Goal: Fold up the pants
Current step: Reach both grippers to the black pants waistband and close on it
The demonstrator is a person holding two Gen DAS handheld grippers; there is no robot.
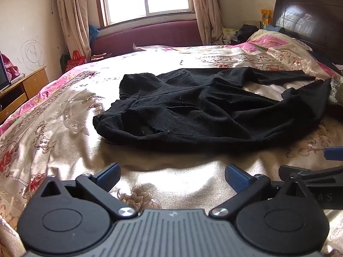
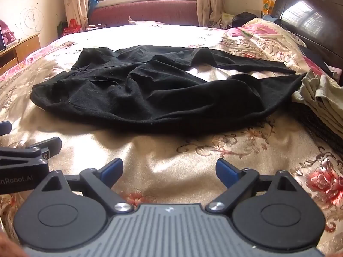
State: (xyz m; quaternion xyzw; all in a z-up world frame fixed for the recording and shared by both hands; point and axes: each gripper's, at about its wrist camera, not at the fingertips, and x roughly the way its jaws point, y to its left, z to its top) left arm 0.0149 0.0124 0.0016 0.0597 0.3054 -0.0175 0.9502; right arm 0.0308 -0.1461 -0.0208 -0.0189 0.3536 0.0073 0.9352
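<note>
Black pants [image 1: 203,107] [image 2: 160,90] lie crumpled across the floral bedspread [image 2: 171,150]. The waist is at the left and the two legs spread apart toward the right. My left gripper [image 1: 172,171] hovers open over bare bedspread, short of the pants' near edge, with nothing between its blue pads. The right gripper [image 2: 169,167] is also open and empty, likewise short of the near edge. Each gripper shows at the edge of the other's view: the right gripper [image 1: 310,162] at the right, the left gripper [image 2: 27,137] at the left.
A pile of beige clothes [image 2: 321,98] sits on the bed right of the pant legs. A dark headboard [image 2: 310,21] stands at the far right, a wooden cabinet [image 1: 25,85] at the left, and a red bench [image 1: 150,34] under the window.
</note>
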